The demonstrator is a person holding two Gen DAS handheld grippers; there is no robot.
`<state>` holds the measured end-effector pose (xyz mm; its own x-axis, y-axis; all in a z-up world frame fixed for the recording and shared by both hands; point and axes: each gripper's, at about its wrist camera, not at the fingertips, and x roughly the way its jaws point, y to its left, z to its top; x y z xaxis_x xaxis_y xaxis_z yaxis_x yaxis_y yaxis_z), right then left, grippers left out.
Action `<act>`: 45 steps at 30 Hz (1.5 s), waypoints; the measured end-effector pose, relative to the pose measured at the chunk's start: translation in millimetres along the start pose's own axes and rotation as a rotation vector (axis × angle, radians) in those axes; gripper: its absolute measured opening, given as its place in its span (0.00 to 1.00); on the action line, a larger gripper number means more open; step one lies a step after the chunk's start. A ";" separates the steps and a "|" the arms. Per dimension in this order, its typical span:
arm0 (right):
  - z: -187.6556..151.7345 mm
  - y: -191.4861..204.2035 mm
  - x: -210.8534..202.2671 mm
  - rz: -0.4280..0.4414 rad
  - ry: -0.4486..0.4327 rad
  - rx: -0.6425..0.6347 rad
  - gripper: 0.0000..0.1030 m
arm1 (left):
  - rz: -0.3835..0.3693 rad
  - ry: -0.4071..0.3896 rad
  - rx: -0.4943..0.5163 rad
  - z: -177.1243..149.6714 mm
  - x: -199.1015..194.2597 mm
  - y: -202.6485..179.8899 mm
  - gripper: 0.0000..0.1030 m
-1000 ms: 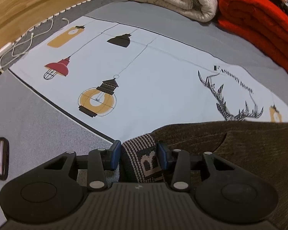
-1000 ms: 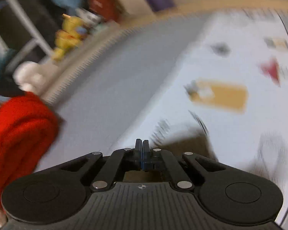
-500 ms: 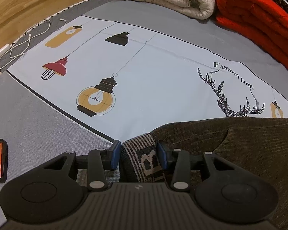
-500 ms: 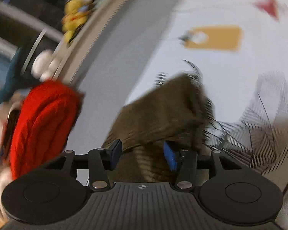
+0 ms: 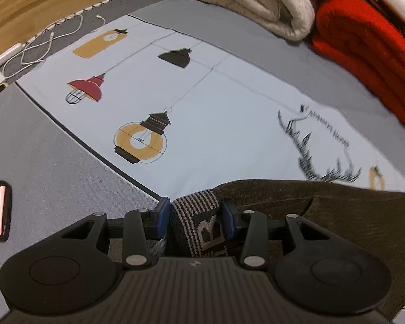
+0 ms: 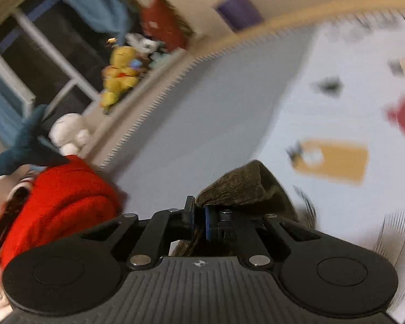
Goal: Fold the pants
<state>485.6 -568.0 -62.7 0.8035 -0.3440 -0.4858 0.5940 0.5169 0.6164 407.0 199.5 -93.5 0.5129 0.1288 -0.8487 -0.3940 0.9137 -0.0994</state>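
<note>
Olive-brown pants [image 5: 324, 216] are clenched by left tongs [image 5: 193, 216] at the waistband and right tongs [image 6: 199, 217], just closed.

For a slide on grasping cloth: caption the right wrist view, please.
Right gripper, jaws just closed, pinches a fold of the brown pants above the printed sheet.

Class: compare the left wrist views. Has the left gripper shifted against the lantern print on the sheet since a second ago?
No. The left gripper stays clamped on the striped waistband, and the round yellow lantern print sits in much the same spot above its jaws.
</note>
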 end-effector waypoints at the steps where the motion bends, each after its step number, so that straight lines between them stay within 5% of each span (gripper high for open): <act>1: 16.9 -0.6 -15.3 0.019 -0.006 0.005 0.06 | -0.005 -0.012 0.005 0.6 -9.0 -0.7 0.43; 7: 84.4 -48.6 -127.6 0.099 0.000 -0.094 0.06 | -0.091 -0.056 -0.010 -29.3 -78.7 18.7 0.43; 11: 104.2 -136.9 -221.0 0.106 0.021 -0.136 0.06 | -0.125 -0.112 0.057 -90.9 -136.7 35.9 0.42; 13: 94.1 -192.5 -247.7 0.066 0.034 -0.127 0.06 | -0.057 -0.108 0.072 -128.6 -150.3 47.8 0.31; 15: 78.9 -246.4 -253.4 -0.046 0.084 -0.083 0.06 | 0.026 -0.080 0.080 -156.4 -148.4 60.5 0.32; 19: 24.7 -340.0 -237.7 -0.250 0.202 0.081 0.07 | 0.023 0.025 -0.001 -186.1 -142.9 93.7 0.34; 21: 3.7 -360.9 -241.1 -0.257 0.172 0.130 0.07 | -0.009 0.033 -0.046 -196.8 -151.8 104.5 0.51; 27: 2.2 -364.3 -247.6 -0.223 0.162 0.135 0.10 | -0.127 -0.002 -0.115 -209.3 -173.0 98.3 0.96; 33: 17.8 -351.9 -248.9 -0.198 0.156 0.128 0.10 | -0.170 0.042 -0.176 -200.3 -149.2 58.3 0.99; 37: 22.9 -351.6 -247.0 -0.202 0.175 0.133 0.10 | -0.084 0.104 -0.112 -184.0 -120.7 20.9 0.99; 38: 24.6 -352.3 -245.9 -0.208 0.182 0.150 0.10 | -0.071 0.118 -0.094 -178.5 -114.5 11.6 0.98; 39: 27.1 -352.7 -243.8 -0.210 0.191 0.166 0.10 | -0.069 0.135 -0.091 -172.9 -109.0 4.1 0.86; 40: 29.6 -352.7 -242.9 -0.210 0.193 0.174 0.10 | -0.053 0.154 -0.099 -168.2 -104.1 -0.5 0.67; 41: 32.5 -350.7 -241.7 -0.211 0.193 0.172 0.10 | -0.030 0.180 -0.111 -163.5 -98.9 -4.9 0.24; 45: 45.2 -326.8 -231.4 -0.210 0.154 0.125 0.07 | 0.085 0.097 -0.011 -144.4 -108.5 -34.5 0.14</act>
<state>107.3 -692.8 -123.7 0.6528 -0.3052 -0.6933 0.7545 0.3435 0.5593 254.7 98.3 -73.0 0.4011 0.1672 -0.9007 -0.4419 0.8965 -0.0303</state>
